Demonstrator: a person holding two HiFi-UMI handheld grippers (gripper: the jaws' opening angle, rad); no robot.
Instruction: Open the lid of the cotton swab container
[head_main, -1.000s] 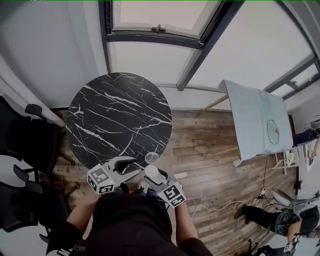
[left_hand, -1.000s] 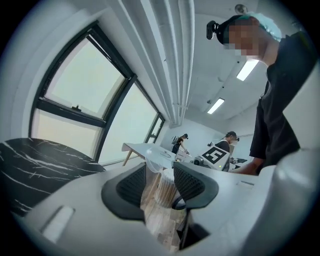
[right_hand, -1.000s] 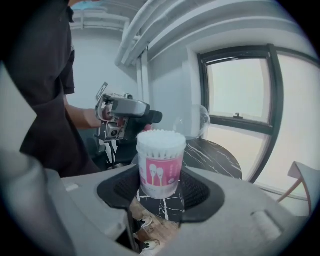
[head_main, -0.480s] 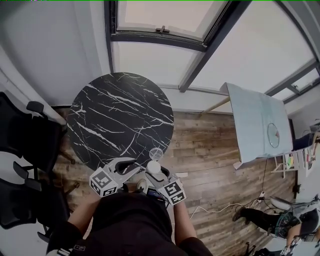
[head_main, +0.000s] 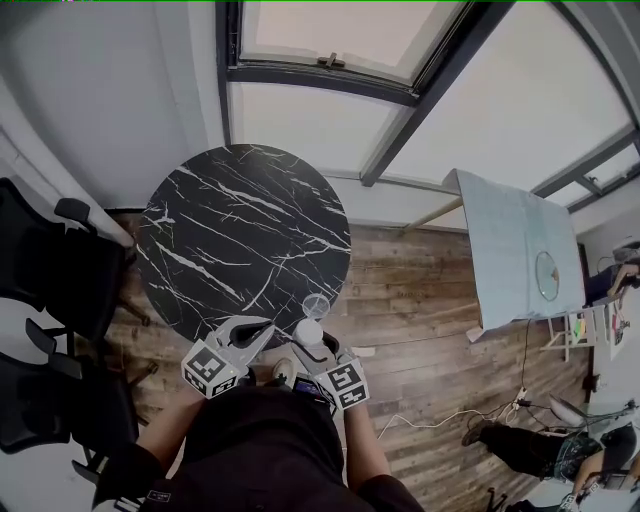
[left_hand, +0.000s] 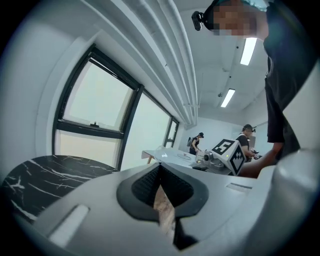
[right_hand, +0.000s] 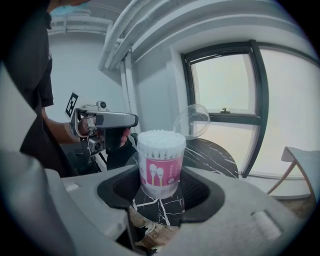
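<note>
The cotton swab container (right_hand: 160, 165), clear with a pink label and packed with white swabs, stands upright between the pads of my right gripper (right_hand: 160, 187), which is shut on it. Its clear round lid (right_hand: 191, 121) is flipped up and back, off the mouth. In the head view the container (head_main: 308, 331) sits in my right gripper (head_main: 310, 346) just off the near edge of the black marble table (head_main: 240, 230), with the lid (head_main: 315, 305) beyond it. My left gripper (head_main: 264, 327) is to the container's left, apart from it. Its jaws are shut with nothing between them (left_hand: 159, 171).
Black office chairs (head_main: 50, 285) stand left of the table. A pale tilted board (head_main: 515, 250) leans at the right over the wooden floor (head_main: 420, 290). Windows (head_main: 320, 40) run along the far wall. People stand at the far right (head_main: 530, 445).
My left gripper's jaws have gone from wide open to shut, empty. The container and its open lid stay in my right gripper, shifted slightly toward the table.
</note>
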